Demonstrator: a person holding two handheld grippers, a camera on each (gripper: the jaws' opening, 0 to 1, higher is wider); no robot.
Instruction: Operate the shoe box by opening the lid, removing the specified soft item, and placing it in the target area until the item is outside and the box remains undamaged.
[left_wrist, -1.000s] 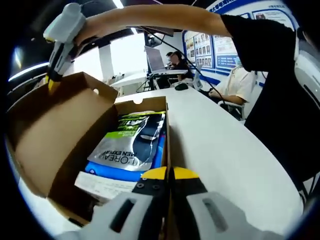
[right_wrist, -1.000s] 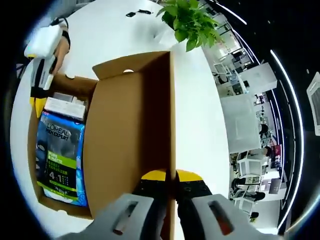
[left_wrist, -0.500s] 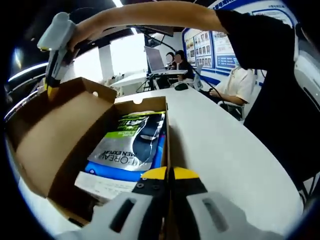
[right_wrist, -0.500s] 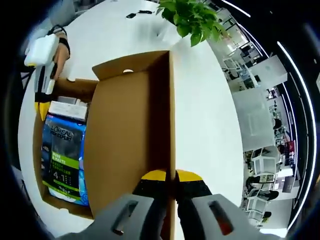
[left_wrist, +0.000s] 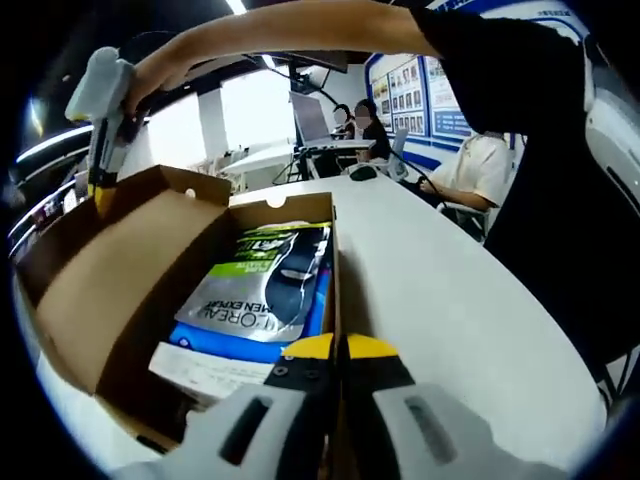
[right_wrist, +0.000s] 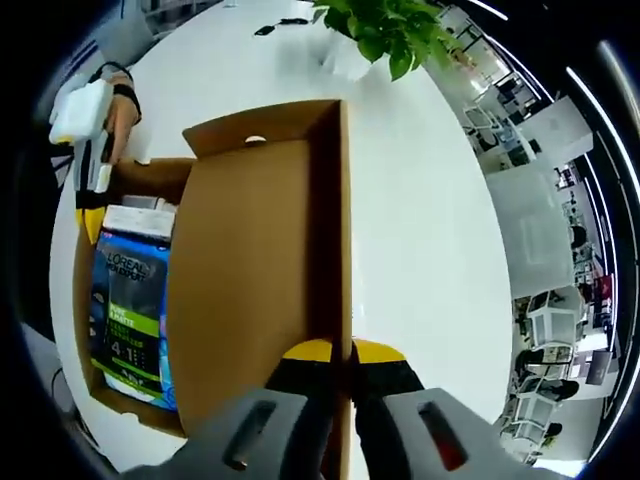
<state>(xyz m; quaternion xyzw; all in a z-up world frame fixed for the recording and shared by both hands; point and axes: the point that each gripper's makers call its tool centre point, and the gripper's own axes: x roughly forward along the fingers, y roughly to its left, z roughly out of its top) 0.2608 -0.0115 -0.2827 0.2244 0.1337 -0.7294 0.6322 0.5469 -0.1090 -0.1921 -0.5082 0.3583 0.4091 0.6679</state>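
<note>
The shoe box (left_wrist: 150, 330) was seen open on the white table (left_wrist: 450, 300), its lid (right_wrist: 250, 290) swung back. The lid's front edge was pinched between the closed jaws of the right gripper (right_wrist: 342, 352). The box's near wall was clamped by the left gripper (left_wrist: 340, 347), jaws likewise shut on cardboard. Inside the box lay the soft pouch (left_wrist: 262, 285) (blue and green, silver at one end), flat above a white paper sheet (left_wrist: 205, 370). A potted plant (right_wrist: 395, 30) stood beyond the box.

On the table (right_wrist: 430, 200), the shoe box (left_wrist: 300, 210) holds the pouch (left_wrist: 262, 285), its lid (right_wrist: 255, 280) raised beside it.
</note>
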